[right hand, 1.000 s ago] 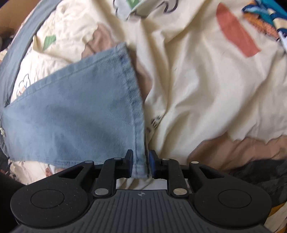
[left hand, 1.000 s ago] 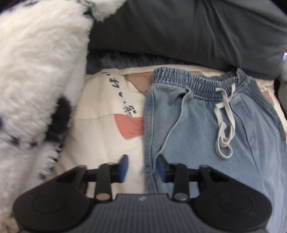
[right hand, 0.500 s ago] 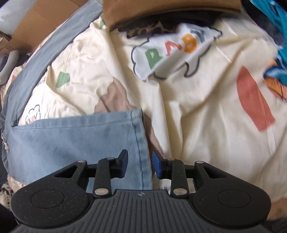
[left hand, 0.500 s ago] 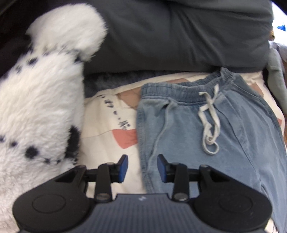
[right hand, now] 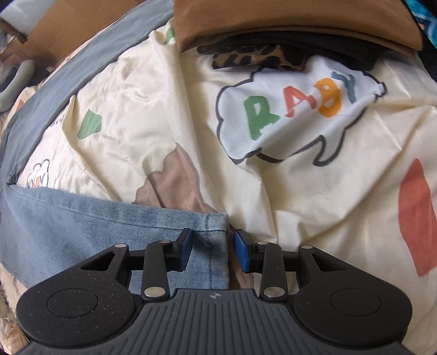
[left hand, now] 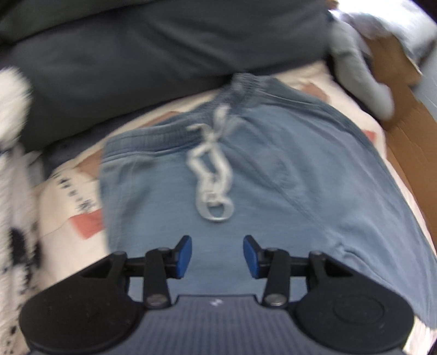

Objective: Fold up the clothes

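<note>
drawstring [left hand: 211,174] left view, hem [right hand: 215,218] right

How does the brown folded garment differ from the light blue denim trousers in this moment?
The brown folded garment is a plain dark tan; the denim trousers are faded blue with a white drawstring.
The brown garment sits folded on top of a stack that includes a leopard-print piece; the trousers lie spread out flat.
Both rest on the cream printed bedsheet.
</note>
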Demonstrator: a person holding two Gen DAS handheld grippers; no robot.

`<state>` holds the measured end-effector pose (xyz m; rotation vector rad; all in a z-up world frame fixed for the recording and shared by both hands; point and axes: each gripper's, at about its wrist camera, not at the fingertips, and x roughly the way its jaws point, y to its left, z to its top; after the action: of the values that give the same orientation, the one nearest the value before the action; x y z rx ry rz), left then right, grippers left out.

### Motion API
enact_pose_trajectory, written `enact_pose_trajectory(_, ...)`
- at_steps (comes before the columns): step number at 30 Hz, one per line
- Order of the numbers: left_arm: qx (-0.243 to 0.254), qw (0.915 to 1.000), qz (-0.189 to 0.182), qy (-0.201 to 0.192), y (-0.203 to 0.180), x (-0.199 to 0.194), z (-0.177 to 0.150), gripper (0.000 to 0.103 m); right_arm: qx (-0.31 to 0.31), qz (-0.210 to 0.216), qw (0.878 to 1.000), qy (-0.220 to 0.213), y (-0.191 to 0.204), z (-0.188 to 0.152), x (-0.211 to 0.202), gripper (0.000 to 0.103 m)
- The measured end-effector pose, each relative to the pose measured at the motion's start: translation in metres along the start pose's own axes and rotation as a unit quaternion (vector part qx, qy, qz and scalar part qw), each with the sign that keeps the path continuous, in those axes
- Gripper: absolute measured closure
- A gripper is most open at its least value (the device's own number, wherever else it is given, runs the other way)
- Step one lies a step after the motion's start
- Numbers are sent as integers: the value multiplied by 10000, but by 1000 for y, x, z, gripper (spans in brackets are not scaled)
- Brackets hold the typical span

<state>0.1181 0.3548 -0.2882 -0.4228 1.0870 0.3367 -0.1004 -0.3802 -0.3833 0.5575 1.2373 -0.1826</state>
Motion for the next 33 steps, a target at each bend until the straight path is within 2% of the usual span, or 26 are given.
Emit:
enact_pose_trajectory(3,376,9992,-132,28,-33,7,3,53,-114,-27,9999,-27,3,-1,2,64)
enact_pose_trajectory(4,512,9985,-169,37,-45,10,4,53,-170,-61,9998,-14,5,-1,2,70)
enact_pose_trajectory(5,649,9977,-208,48,-56,12,4,53,-216,-115,9997,1,6,-1,1,85)
enact_pose_trajectory(6,791,9965,-253,56,-67,14,5,53,-222,-155,9996,-4,6,-1,-1,87)
enact_pose_trajectory(12,1716,9844,-395,42,-129,29,-2,54,-121,-99,9998,-92,5,-2,-19,91)
enact_pose_trajectory(16,2420,9692,-413,166,-167,43,-12,54,-125,-163,9997,-157,11,-4,-31,92)
enact_pose_trajectory(19,2930,9547,-377,343,-192,56,-22,54,-96,-193,9996,-174,13,-5,-39,92)
enact_pose_trajectory(23,3511,9341,-60,646,-213,82,-37,54,-154,-241,9993,-239,20,-7,-49,92)
enact_pose_trajectory(30,4167,9022,538,973,-232,115,-53,54,-301,-299,9986,-328,27,-10,-66,93)
enact_pose_trajectory(31,4231,8986,608,986,-233,118,-54,57,-312,-311,9984,-344,28,-10,-68,93)
enact_pose_trajectory(33,4297,8944,770,973,-233,122,-55,72,-313,-327,9983,-359,30,-11,-71,93)
